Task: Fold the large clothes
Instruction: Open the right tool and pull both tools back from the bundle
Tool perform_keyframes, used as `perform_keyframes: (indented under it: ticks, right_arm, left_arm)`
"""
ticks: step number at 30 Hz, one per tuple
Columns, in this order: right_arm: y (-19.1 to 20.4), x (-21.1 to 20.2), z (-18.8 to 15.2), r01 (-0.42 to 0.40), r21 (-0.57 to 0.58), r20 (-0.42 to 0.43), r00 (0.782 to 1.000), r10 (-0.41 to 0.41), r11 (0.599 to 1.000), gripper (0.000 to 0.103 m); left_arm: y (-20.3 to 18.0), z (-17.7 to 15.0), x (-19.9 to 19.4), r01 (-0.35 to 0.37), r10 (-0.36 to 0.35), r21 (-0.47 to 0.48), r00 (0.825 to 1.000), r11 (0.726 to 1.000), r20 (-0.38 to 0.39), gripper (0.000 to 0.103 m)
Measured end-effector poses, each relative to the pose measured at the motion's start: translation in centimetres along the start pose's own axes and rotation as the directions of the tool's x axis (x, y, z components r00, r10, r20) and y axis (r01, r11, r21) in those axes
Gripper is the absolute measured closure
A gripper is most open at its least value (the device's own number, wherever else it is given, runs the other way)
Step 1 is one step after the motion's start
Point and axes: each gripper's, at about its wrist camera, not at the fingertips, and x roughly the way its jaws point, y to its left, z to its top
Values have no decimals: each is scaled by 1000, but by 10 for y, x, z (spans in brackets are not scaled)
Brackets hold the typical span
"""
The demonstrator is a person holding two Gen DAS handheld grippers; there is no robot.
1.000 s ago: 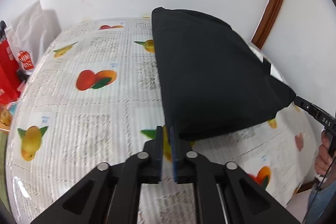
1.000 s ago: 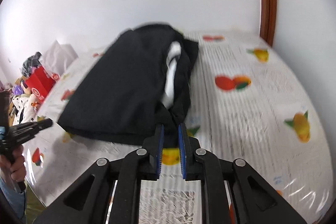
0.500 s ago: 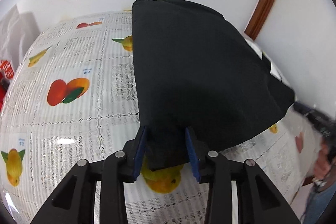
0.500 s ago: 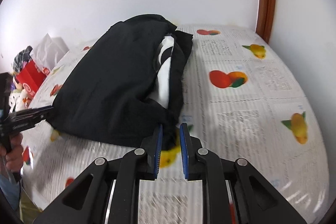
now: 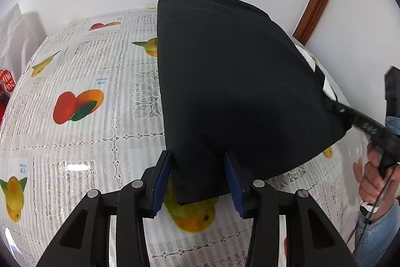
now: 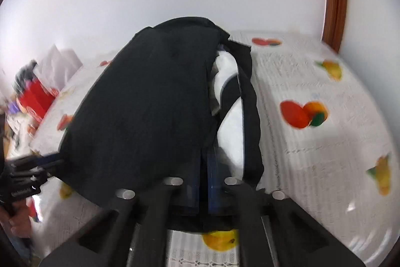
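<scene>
The black garment (image 5: 237, 91) lies folded on the counter (image 5: 87, 142), soft and limp. Your left gripper (image 5: 197, 179) jaws are opening around its near corner; your right gripper (image 6: 202, 182) is clamped on its hem. Grip edges.

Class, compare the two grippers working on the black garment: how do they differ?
The left gripper has its jaws apart and opening, the black garment corner lying loose between them; the right gripper is shut on the garment's hem. The left view is sharp; the right is blurred. Both have blue pads and sit at the garment's near edge.
</scene>
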Motion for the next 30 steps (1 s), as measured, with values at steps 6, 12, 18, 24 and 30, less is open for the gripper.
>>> perform_keyframes:
  ticks: [6, 12, 18, 24, 30]
  right_arm:
    - [-18, -25, -20, -56, 25, 94, 994, 53, 998, 100]
    - [-26, -29, -26, -17, 44, 75, 997, 13, 999, 99]
    - [-31, -33, -29, 42, 31, 37, 998, -43, 999, 99]
    - [-29, -50, -31, 71, 31, 58, 996, -72, 997, 98]
    - [-27, -42, -33, 136, 38, -3, 991, -136, 990, 95]
  left_arm:
    - [3, 1, 3, 12, -12, -1, 1000, 1000, -4, 60]
    - [4, 1, -2, 10, -9, -12, 1000, 1000, 12, 60]
    - [-2, 2, -8, -15, 16, -1, 999, 1000, 33, 60]
    - [-5, 0, -18, -21, 21, -5, 999, 1000, 51, 60]
    - [-7, -6, -35, -54, 54, -15, 996, 998, 68, 60]
